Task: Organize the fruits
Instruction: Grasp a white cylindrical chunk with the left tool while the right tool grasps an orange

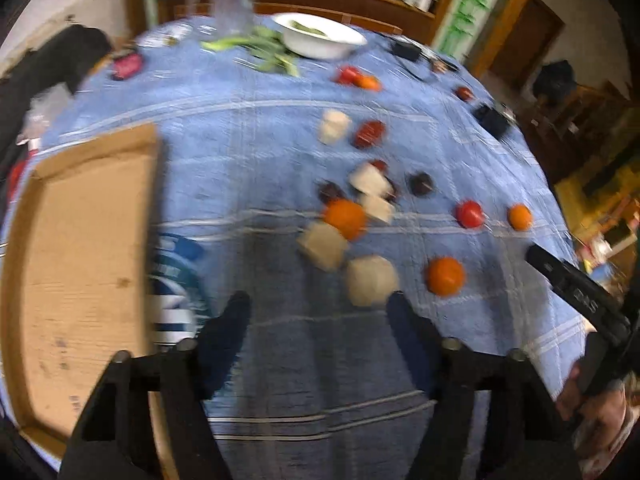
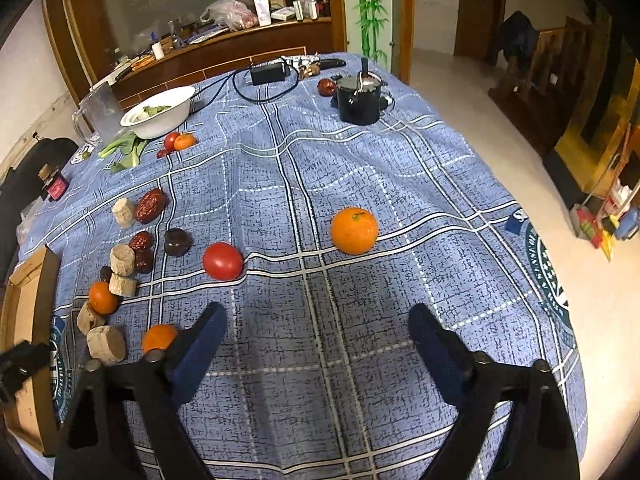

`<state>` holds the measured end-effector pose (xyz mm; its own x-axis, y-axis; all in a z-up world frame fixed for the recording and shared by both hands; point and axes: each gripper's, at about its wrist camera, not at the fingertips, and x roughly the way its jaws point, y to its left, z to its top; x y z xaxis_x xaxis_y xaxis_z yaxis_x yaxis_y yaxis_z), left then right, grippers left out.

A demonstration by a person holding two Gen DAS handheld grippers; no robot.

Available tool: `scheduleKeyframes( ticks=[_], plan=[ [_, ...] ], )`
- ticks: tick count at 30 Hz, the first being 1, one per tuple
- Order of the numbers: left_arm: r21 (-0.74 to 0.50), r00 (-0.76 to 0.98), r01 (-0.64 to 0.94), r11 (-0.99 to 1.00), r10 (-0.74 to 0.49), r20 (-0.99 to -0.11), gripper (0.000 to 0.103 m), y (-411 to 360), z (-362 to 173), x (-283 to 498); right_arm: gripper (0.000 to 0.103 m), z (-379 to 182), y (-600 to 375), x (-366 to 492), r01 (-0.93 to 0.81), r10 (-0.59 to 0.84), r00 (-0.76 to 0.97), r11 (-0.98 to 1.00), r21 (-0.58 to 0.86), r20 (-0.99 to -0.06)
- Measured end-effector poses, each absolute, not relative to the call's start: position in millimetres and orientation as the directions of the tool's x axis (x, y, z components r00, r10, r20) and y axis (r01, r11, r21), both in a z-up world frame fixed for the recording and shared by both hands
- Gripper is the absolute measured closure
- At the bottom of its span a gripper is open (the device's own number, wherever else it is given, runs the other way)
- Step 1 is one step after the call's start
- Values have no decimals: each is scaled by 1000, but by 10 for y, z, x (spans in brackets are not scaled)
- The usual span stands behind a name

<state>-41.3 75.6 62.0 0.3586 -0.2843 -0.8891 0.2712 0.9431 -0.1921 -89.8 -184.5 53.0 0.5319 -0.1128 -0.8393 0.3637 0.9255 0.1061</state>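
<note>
At the far left we see a shallow brown cardboard tray [image 1: 84, 264] lying on the worktop, which is covered by a blue checked cloth [image 2: 360, 168]. Our left claw [image 1: 316, 304] hovers just beside the tray with its fingers spread apart and nothing between them. Just ahead of it lie pale cork-like cylinder blocks [image 1: 370, 280], mixed with a small orange mandarin [image 1: 345, 218] and dark red wrinkled dates [image 1: 369, 133]. A second round orange mandarin [image 1: 445, 276] sits to the right of the blocks, near the claw's right finger. Farther right rest a smooth red tomato [image 2: 222, 261] and then a large bright orange [image 2: 354, 230], well apart from each other. Our right claw [image 2: 316, 320] is released too, its fingers wide and holding nothing, with the large orange ahead between them but not touching. At the back stand a white bowl [image 2: 160, 114] and a black metal pot [image 2: 358, 98].
</note>
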Motion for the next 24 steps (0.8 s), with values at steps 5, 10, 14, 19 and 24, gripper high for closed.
scheduleKeyframes(
  ticks=[5,10,14,19,24],
  plan=[
    [-216,334,307,927,-317,-888,40,541,497,-404,23,434,-1733,-821,267,18,524,946,184,-852],
    [-210,324,323,923,-316,-892,41,436,367,-300,23,416,-1425,-683,109,150,515,965,238,-844],
    [-267,252,298,916,-346,-904,69,456,200,-219,28,315,-1174,-569,5,244,472,960,279,-847],
    [-292,260,280,915,-365,-894,70,510,215,-226,46,154,-1104,-484,-17,294,435,948,319,-851],
    [-272,272,279,921,-348,-897,70,448,209,-213,60,134,-1101,-468,-28,314,437,941,336,-843]
  ],
)
